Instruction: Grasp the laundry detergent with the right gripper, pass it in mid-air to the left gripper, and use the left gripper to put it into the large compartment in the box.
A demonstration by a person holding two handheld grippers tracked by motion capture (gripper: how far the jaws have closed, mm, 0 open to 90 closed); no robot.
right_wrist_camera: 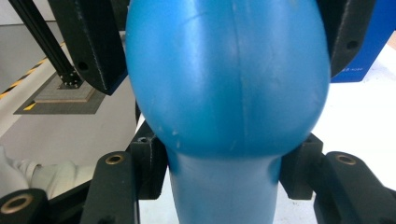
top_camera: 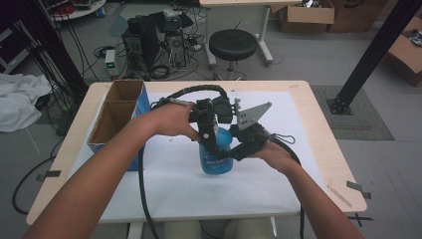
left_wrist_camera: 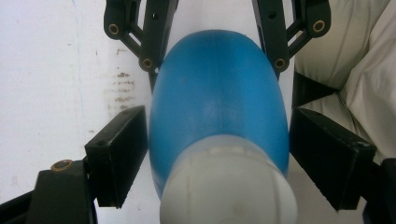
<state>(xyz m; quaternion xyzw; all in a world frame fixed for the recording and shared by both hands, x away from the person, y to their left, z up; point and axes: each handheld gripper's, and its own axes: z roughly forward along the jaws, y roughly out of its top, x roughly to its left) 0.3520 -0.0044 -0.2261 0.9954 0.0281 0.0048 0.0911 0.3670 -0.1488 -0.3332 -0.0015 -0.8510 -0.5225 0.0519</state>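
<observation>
A blue plastic bottle with a white cap stands on the white sheet at mid-table. My left gripper comes down over its top, and its two black pads lie against the bottle's wide blue shoulder on both sides. My right gripper reaches in from the right and is shut on the bottle's narrower waist, with its pads pressed to either side. In the right gripper view the left gripper's pads flank the bottle's bulge higher up.
An open cardboard box with a blue side stands at the table's left end. A white sheet covers the tabletop. Beyond the table are a black stool, computer gear with cables and a black post.
</observation>
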